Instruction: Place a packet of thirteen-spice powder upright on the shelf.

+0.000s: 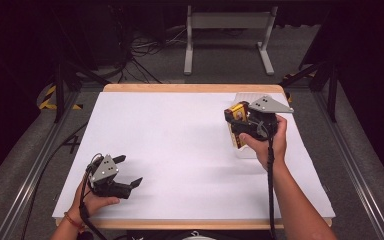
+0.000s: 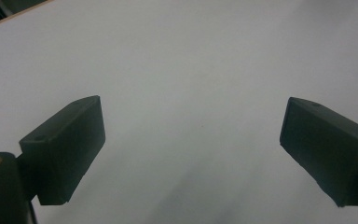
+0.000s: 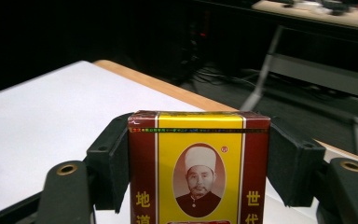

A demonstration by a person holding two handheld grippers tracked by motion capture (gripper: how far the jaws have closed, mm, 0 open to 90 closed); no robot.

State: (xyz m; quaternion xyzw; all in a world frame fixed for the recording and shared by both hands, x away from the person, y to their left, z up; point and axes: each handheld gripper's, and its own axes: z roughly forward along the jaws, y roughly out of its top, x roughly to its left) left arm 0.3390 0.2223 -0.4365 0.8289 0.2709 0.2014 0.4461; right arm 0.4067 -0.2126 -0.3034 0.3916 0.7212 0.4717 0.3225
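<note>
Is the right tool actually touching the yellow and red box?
Touching. The right gripper view shows the right tool with both black jaws pressed flat against the sides of the yellow and red box, no gap.

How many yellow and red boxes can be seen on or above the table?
1. The yellow and red box is clamped in the right gripper above the table's right side. The white tray beneath may hide others.

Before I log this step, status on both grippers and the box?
Right gripper shut on yellow-and-red box, lifted off the table. Left gripper open, empty, over bare sheet. Nothing in the way.
</note>
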